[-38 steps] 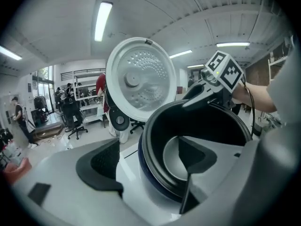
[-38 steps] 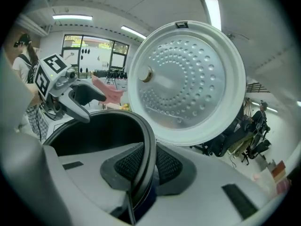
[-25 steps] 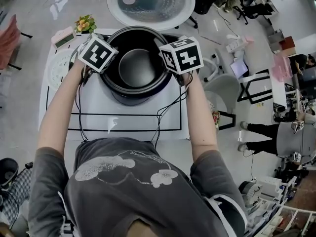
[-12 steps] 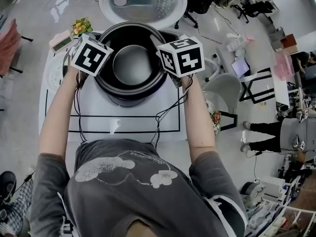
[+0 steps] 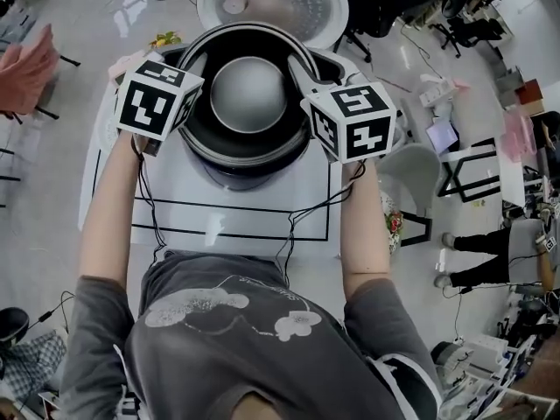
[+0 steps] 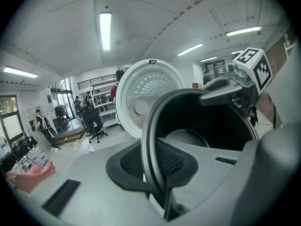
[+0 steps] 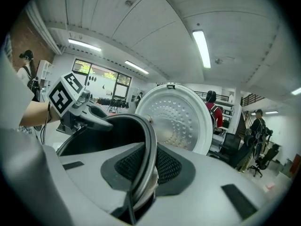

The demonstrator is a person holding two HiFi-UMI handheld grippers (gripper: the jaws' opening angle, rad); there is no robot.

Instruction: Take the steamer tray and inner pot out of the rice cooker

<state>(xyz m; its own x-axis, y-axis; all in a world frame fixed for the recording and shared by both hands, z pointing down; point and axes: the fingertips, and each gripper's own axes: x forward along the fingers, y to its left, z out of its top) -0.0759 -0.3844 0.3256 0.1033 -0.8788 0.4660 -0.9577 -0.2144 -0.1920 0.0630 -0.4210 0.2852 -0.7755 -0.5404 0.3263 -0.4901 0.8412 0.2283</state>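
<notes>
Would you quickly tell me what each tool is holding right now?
Left tool: shut on the dark round metal inner pot's rim, jaws having just closed further.
Right tool: shut on that pot's opposite rim.

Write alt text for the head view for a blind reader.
A person's left gripper and right gripper clamp the rim of a dark inner pot on opposite sides, over an open rice cooker on a white table. The left jaws have just closed further on the rim.

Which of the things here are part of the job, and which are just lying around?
In the job: inner pot, rice cooker, its open lid.
Lying about: flowers, pink cloth, grey chair.
</notes>
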